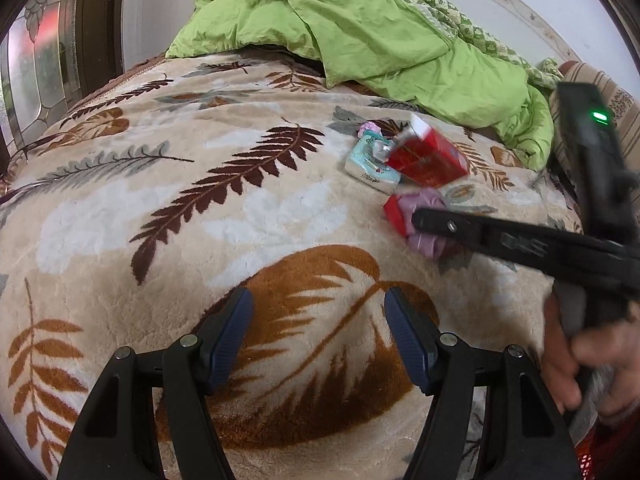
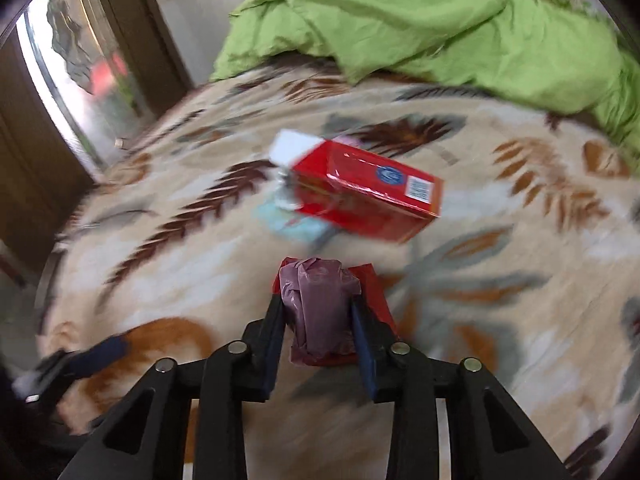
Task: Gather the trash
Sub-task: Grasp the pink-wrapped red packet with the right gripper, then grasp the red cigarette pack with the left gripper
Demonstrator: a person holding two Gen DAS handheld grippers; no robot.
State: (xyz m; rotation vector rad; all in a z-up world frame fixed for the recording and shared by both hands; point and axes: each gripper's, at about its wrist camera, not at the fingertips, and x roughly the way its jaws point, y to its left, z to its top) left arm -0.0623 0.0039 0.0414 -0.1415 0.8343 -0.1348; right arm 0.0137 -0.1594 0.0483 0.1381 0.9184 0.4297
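Trash lies on a leaf-patterned blanket point(image 1: 200, 240) on a bed. My right gripper point(image 2: 318, 312) is shut on a crumpled purple plastic wad point(image 2: 316, 296) with a small red wrapper point(image 2: 376, 292) beside and under it. The wad also shows in the left wrist view point(image 1: 426, 204), held by the right gripper point(image 1: 424, 220). Beyond it a red carton point(image 2: 372, 196) with a white flap rests partly on a light blue tissue pack point(image 2: 296, 228); both show in the left wrist view, the carton point(image 1: 428, 156) and the pack point(image 1: 368, 168). My left gripper point(image 1: 320, 336) is open and empty over the blanket.
A rumpled green quilt point(image 1: 360, 32) covers the far side of the bed. A small pink wrapper point(image 1: 370, 126) lies behind the tissue pack. A glass-panelled door point(image 2: 80, 60) stands at the left. A striped cushion point(image 1: 600, 92) is at the far right.
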